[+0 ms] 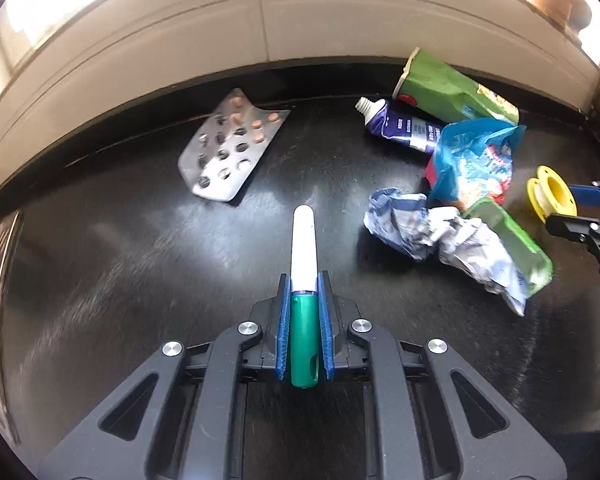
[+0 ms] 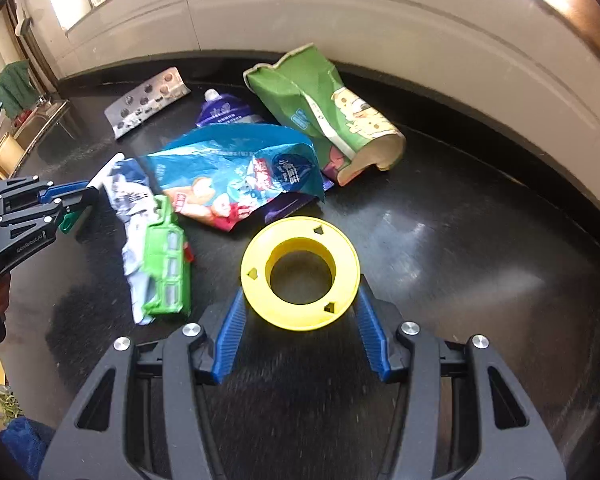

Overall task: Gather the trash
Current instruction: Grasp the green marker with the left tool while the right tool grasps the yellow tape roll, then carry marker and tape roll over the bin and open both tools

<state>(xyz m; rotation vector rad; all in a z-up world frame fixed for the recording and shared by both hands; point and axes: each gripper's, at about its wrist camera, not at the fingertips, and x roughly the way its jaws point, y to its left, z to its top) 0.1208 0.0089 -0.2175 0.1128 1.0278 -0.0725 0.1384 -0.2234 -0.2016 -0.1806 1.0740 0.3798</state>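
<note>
My left gripper (image 1: 304, 284) is shut on a marker (image 1: 304, 248) with a white cap and a green body, which points away over the black table (image 1: 140, 280). The right wrist view shows that gripper (image 2: 74, 204) at the left edge. A yellow spool (image 2: 300, 272) lies flat with its hole facing up. My right gripper (image 2: 300, 288) holds it, both blue pads touching its rim. In the left wrist view the spool (image 1: 552, 192) and right gripper (image 1: 560, 206) are at the far right.
Loose trash lies on the table: a silver blister pack (image 1: 230, 148), a crushed green paper cup (image 2: 324, 112), a purple tube (image 1: 400, 124), a blue snack wrapper (image 2: 236, 172), a crumpled white wrapper (image 1: 412, 224) and a green packet (image 2: 168, 256). A pale wall runs behind.
</note>
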